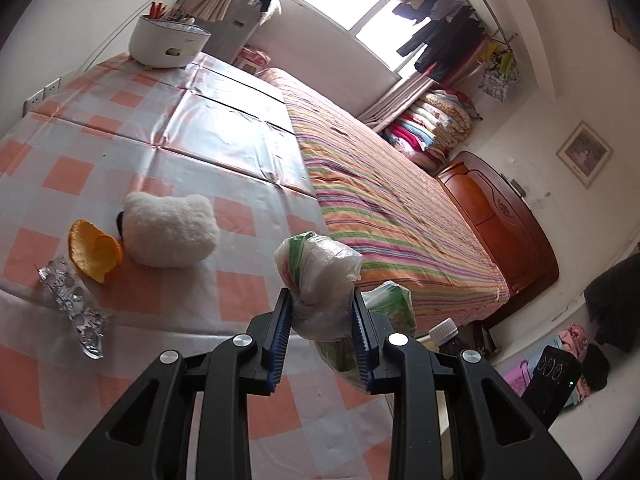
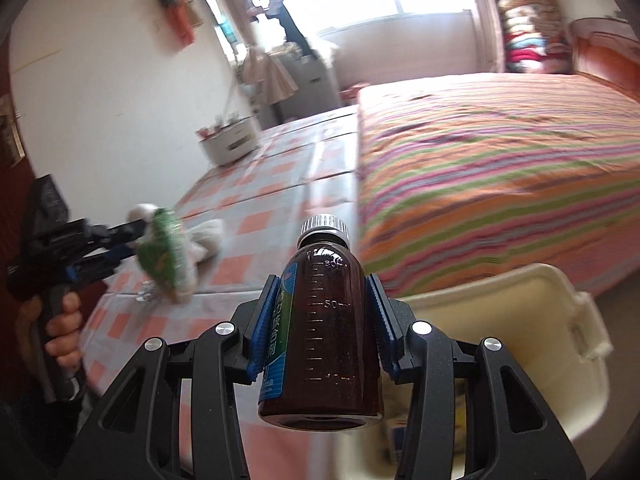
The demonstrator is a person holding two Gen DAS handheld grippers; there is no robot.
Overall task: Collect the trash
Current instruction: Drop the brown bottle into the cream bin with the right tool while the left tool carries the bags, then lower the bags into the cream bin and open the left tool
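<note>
Gripping crumpled plastic bag (image 1: 320, 280), left gripper (image 1: 322, 320) pinches it mid-bunch so loose ends hang free, lifted off checked table (image 1: 168, 120); right gripper (image 2: 326, 320) clamps brown medicine bottle (image 2: 324, 344) by body, cap at 12 o'clock; cream bin (image 2: 520, 340) at 3 o'clock, likely drop target; orange peel (image 1: 94, 250), foil blister pack (image 1: 74, 304) remain at 9 o'clock beside plush toy (image 1: 170, 230).

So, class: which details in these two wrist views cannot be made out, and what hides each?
- Left wrist: plastic bag contents, hidden by crumpled film.
- Left wrist: bottle, only its cap shows behind the left gripper.
- Right wrist: bin contents, blocked by the right gripper and brown bottle.
- Right wrist: label text, curved away.
</note>
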